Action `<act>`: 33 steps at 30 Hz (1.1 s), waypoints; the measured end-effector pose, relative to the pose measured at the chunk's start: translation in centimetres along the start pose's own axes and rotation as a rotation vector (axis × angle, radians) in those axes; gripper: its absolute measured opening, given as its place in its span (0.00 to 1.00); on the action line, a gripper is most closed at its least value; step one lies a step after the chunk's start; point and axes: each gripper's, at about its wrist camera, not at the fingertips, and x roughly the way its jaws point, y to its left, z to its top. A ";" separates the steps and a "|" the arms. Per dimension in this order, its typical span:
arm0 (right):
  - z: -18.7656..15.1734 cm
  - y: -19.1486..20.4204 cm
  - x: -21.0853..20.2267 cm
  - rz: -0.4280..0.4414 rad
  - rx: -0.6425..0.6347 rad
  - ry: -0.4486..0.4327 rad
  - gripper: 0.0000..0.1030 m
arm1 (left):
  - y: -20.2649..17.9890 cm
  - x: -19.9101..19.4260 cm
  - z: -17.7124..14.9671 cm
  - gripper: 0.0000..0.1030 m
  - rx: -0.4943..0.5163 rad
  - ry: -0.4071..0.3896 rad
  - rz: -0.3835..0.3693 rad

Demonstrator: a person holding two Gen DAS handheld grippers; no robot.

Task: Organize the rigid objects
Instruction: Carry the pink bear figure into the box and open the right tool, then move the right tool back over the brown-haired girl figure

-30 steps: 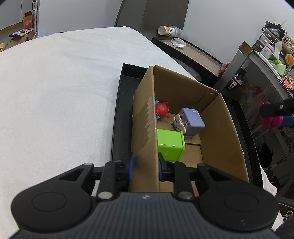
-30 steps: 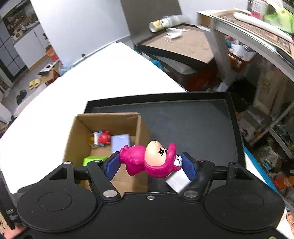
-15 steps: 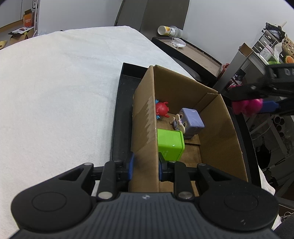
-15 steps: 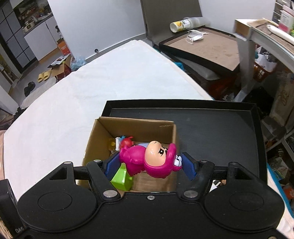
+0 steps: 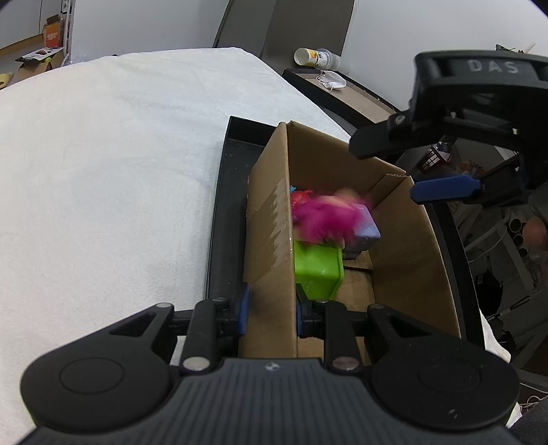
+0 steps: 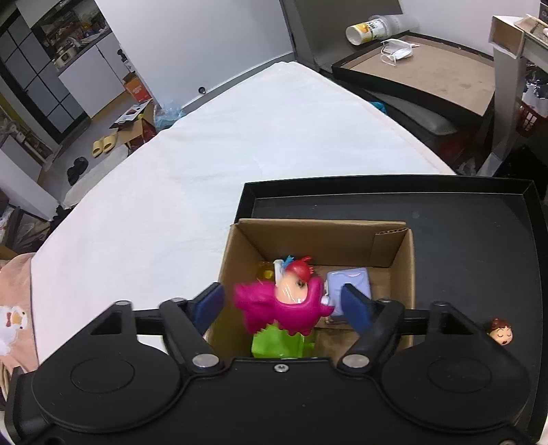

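A cardboard box (image 5: 270, 219) stands in a black tray (image 5: 219, 219). My left gripper (image 5: 270, 304) is shut on the box's near left wall. My right gripper (image 6: 284, 304) is open above the box; it also shows in the left wrist view (image 5: 445, 188). A pink figurine (image 6: 284, 304) is blurred between its fingers and clear of both, falling into the box (image 6: 404, 260); it shows in the left wrist view (image 5: 325, 215) too. Inside lie a green block (image 5: 318, 267), a lilac cube (image 6: 349, 284) and a red toy (image 6: 298, 267).
The tray (image 6: 479, 246) sits on a white cloth-covered table (image 6: 239, 143). A small brown-haired figurine head (image 6: 500, 331) lies in the tray to the right of the box. A side table with a cup (image 6: 366, 29) and a mask stands behind.
My right gripper moved over the box and opened. The pink figurine left its fingers and is dropping into the box. My left gripper kept its hold on the box wall.
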 end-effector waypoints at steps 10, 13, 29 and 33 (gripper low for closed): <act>-0.9 -2.3 -3.4 -0.027 0.024 -0.032 0.79 | 0.1 0.0 -0.1 0.23 0.000 -0.003 0.000; -1.4 -4.0 -5.1 -0.046 0.045 -0.055 0.82 | 0.1 0.0 -0.1 0.23 0.001 -0.003 0.001; -4.3 -12.0 -7.0 -0.175 0.141 -0.047 0.82 | -0.3 0.0 -0.1 0.23 0.019 -0.004 0.020; -4.9 -13.6 -6.5 -0.184 0.155 -0.043 0.82 | -0.3 0.0 -0.1 0.23 0.025 -0.004 0.021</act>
